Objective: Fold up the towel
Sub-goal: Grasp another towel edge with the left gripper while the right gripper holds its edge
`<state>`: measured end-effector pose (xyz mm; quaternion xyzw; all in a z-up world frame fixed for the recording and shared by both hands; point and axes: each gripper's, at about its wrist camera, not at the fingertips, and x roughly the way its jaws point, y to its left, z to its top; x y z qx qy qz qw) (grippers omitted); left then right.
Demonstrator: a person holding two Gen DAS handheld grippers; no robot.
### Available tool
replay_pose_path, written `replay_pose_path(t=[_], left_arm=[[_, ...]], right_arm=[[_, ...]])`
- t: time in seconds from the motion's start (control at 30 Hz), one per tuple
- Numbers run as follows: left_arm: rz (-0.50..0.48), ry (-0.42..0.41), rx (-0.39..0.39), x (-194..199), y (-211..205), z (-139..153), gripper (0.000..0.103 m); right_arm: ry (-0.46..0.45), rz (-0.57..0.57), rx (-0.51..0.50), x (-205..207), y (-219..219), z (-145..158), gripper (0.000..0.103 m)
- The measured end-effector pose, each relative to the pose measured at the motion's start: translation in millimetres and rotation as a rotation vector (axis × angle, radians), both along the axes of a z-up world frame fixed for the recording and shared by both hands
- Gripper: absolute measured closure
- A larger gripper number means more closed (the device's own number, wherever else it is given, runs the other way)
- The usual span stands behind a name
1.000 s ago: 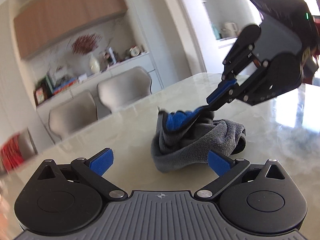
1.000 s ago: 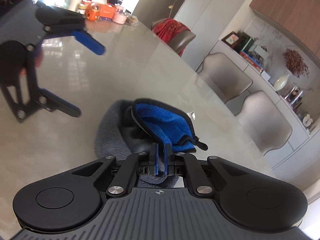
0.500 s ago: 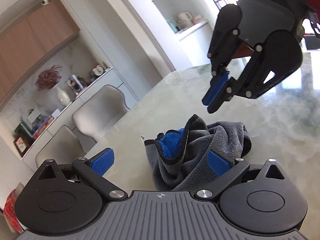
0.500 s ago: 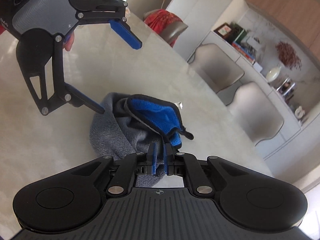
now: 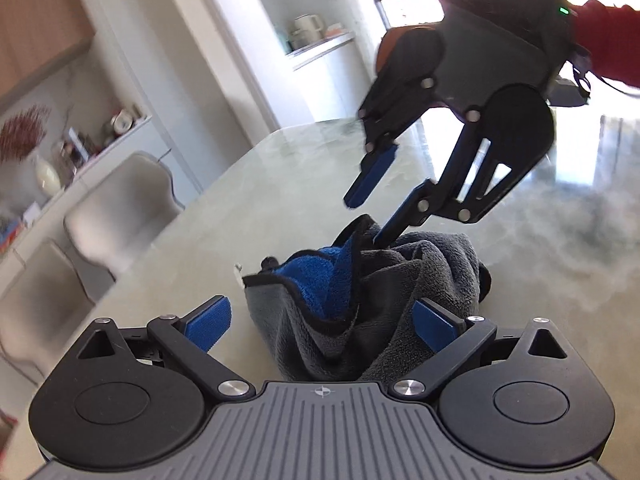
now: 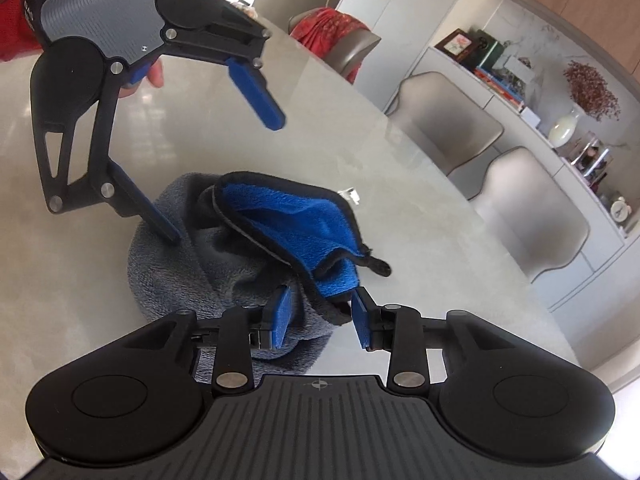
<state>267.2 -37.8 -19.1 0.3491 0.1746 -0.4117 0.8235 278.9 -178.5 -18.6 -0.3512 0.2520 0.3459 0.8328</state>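
We are working at a pale, glossy marble-look table (image 5: pixel 288 184) in a bright dining room, with two light grey moulded chairs (image 6: pixel 444 116) drawn up along its far edge and a white sideboard (image 6: pixel 560 148) behind them carrying books, frames, a small clock and a white vase of dried reddish flowers (image 6: pixel 566 128).

Half a second ago our right gripper (image 6: pixel 318 316) had its blue pads pinched together on the towel's corner; now those pads stand apart, with the blue corner of the cloth hanging loose between them and touching neither that we can make out. In the left wrist view the same gripper (image 5: pixel 372 216) shows its fingers spread above the heap, the lower one dipping behind the raised fold. Our left gripper (image 5: pixel 320 324) is spread wide, as it was before, its two blue pads on either side of the near end of the bundle, and it has come closer to the cloth.

The crumpled grey-and-blue microfibre towel (image 5: pixel 404 280) sits in a heap on the table between the two grippers. Its outer face is charcoal grey and plush, its inner face bright blue, and a black stitched hem runs along the edge. One fold stands up like an open pocket (image 6: pixel 296 216), blue side showing, with a small black hanging loop (image 6: pixel 378 266) trailing from the corner onto the table.
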Motion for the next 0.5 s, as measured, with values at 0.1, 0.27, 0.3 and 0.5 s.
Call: replay_pose_path(t=[0.1, 0.27, 0.3, 0.5], left_arm=[[-0.039, -0.030, -0.011, 4, -2, -1, 0.003], [-0.099, -0.088, 0.025, 6, -5, -4, 0.003], [-0.108, -0.111, 0.039, 5, -7, -5, 0.003], [-0.202, -0.188, 0.093, -2, -10, -8, 0.008]], right_arm=[[-0.001, -0.002, -0.029, 3, 4, -6, 0.069], [-0.010, 0.010, -0.023, 3, 5, -10, 0.096], [-0.021, 0.014, -0.026, 2, 5, -11, 0.096], [-0.054, 0.058, -0.021, -15, 2, -6, 0.096]])
